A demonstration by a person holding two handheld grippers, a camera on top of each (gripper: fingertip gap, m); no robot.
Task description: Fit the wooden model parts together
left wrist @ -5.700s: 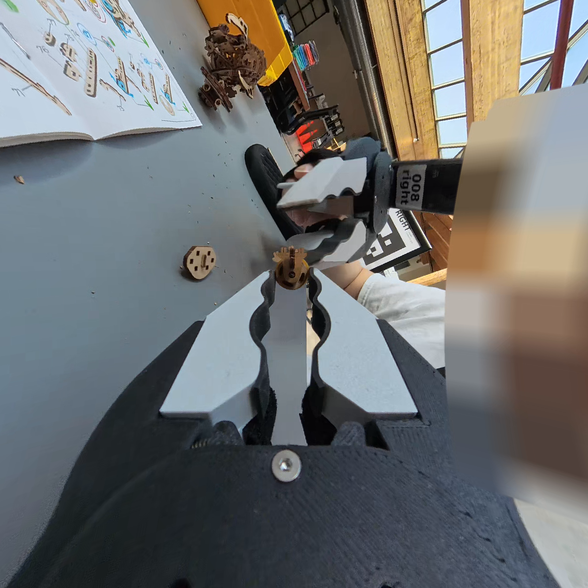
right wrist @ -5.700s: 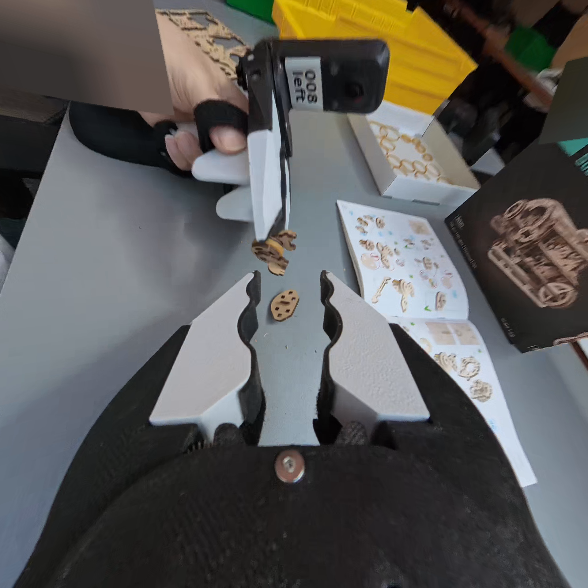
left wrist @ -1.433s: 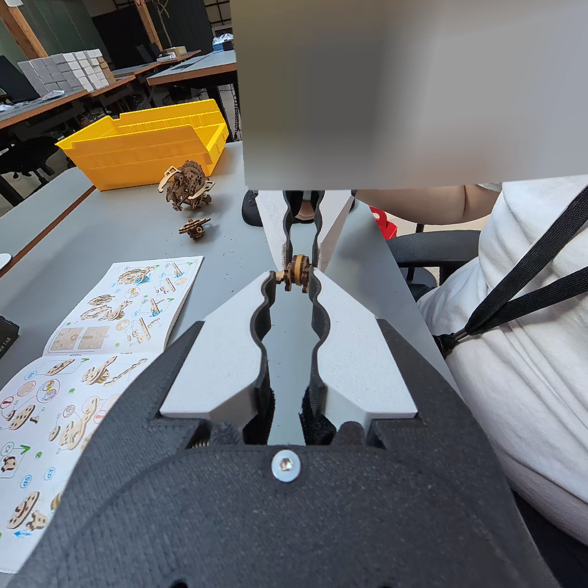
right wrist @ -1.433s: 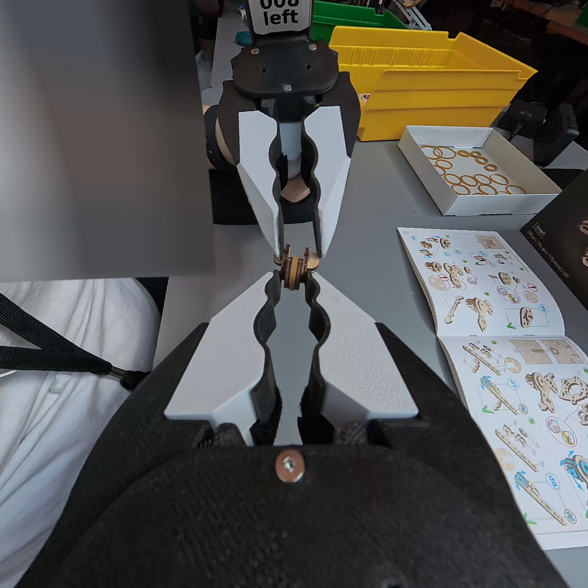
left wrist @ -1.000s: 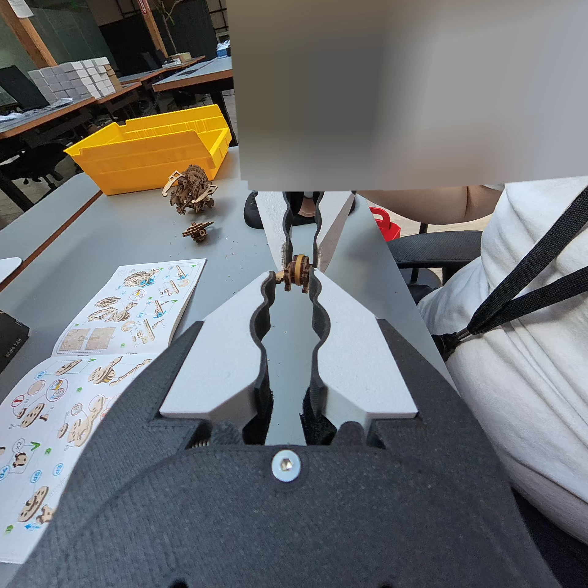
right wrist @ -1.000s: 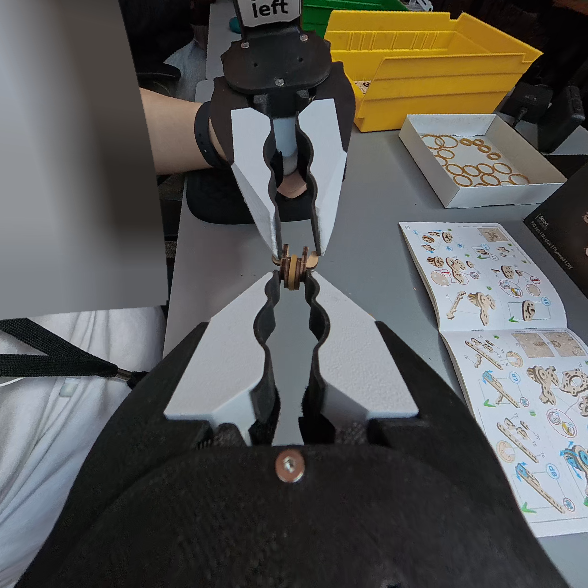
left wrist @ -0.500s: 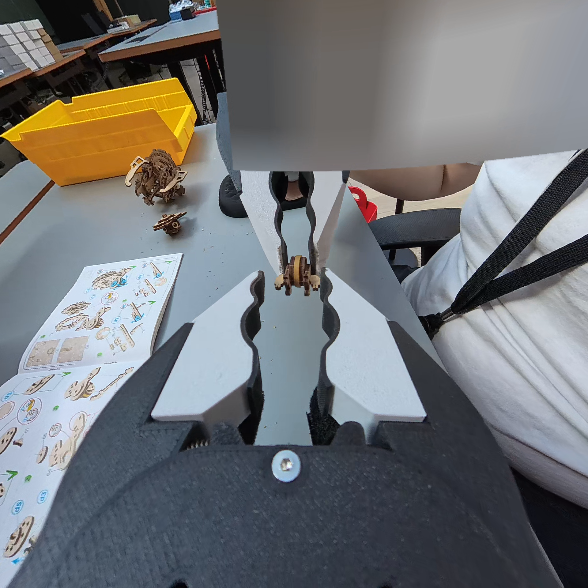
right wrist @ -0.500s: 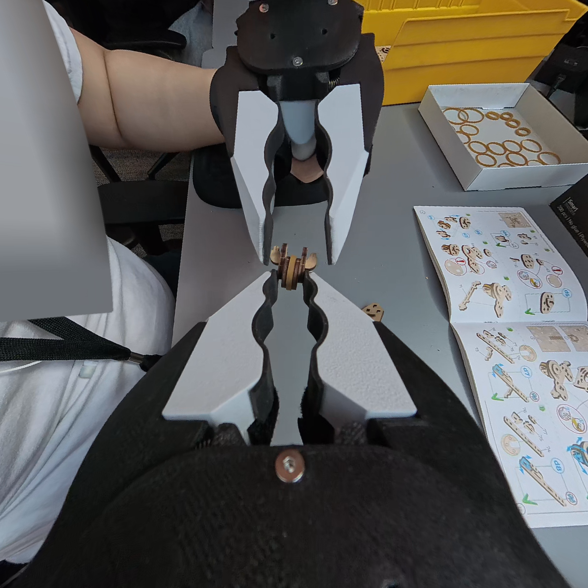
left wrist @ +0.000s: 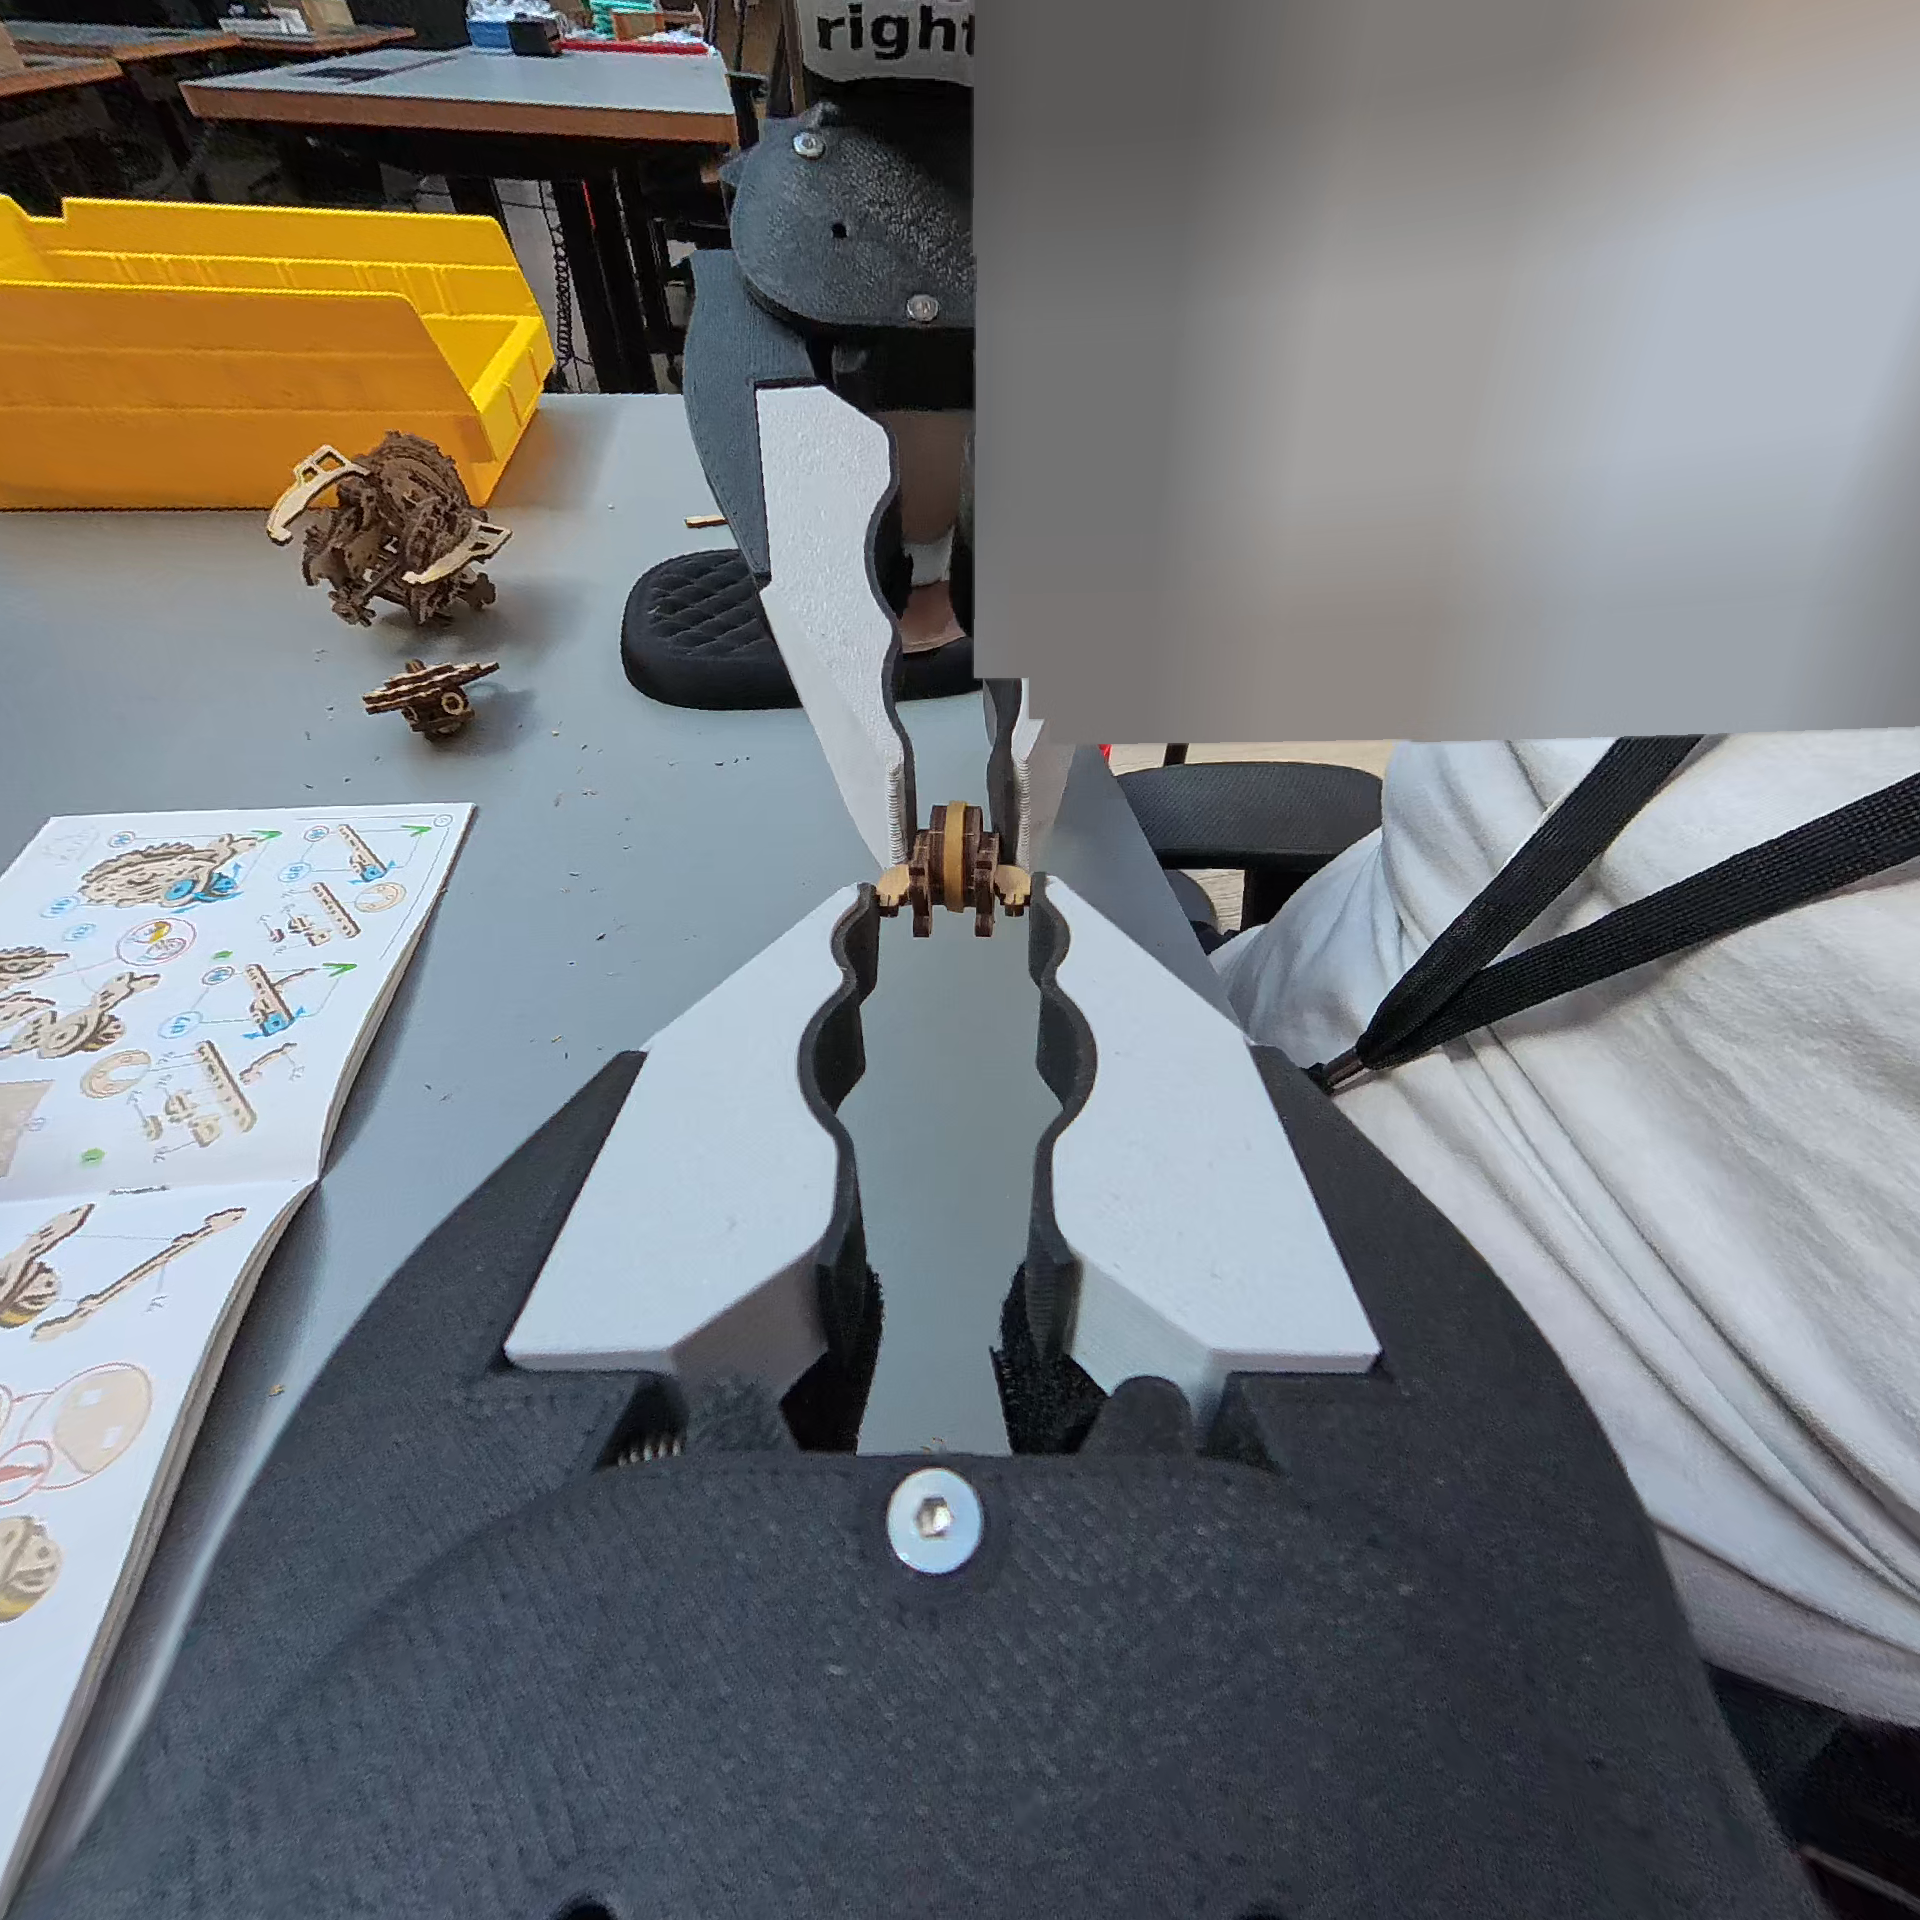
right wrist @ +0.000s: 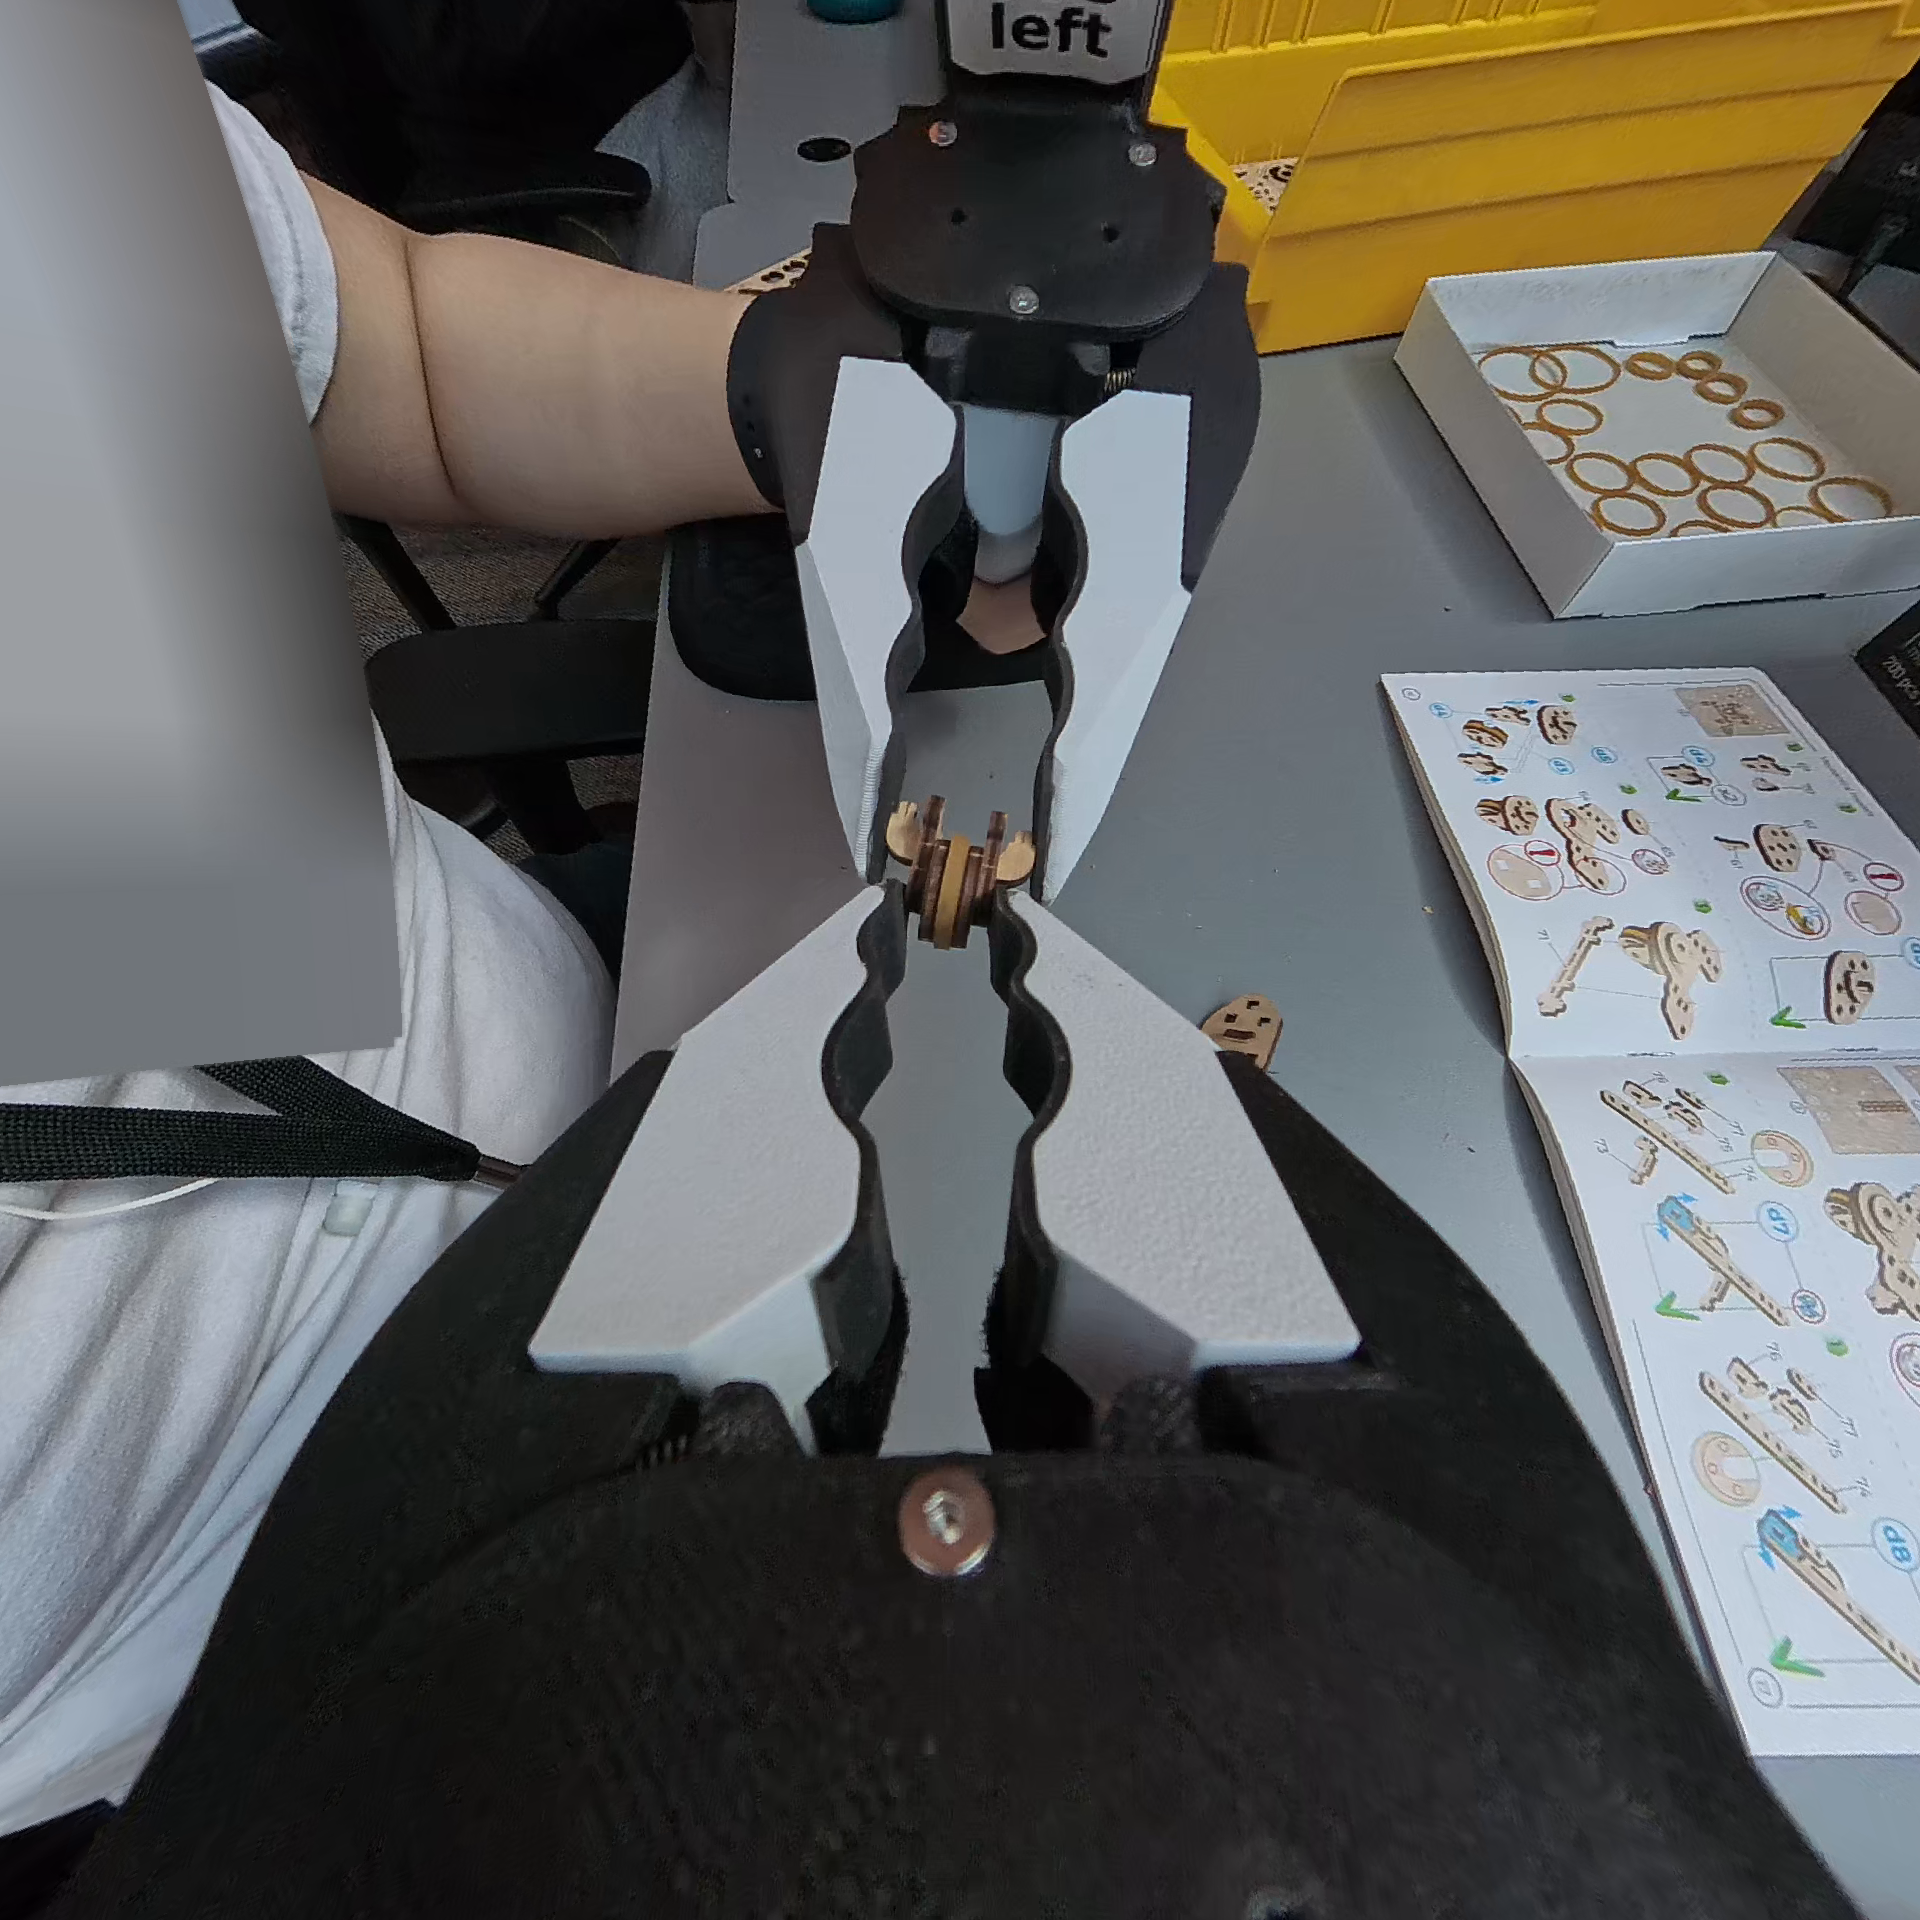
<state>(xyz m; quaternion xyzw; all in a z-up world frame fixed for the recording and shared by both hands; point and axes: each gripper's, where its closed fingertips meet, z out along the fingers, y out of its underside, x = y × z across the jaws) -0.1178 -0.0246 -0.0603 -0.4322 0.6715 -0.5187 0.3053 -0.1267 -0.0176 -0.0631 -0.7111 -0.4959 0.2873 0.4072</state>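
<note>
Above the grey table's (right wrist: 1351, 831) near edge, right gripper (right wrist: 943, 902) pinches the stacked wooden disc sub-assembly (right wrist: 951, 878) – discs look seated – while left gripper (left wrist: 951, 904) brackets its pin ends, grip unclear; one loose plate (right wrist: 1243, 1027) unfitted.

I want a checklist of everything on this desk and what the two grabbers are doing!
Surface: grey table, specks of wood dust.
Job's things: small wooden assembly held in mid-air; loose wooden piece on the table.
Clutter: open instruction booklet, yellow bin, white box of wooden rings, two built wooden models, black pad.
Grippers: right gripper shut on the assembly; left gripper open around it.
Cables: nothing seen; a black strap crosses the person's white shirt.
Surroundings: other desks behind.
</note>
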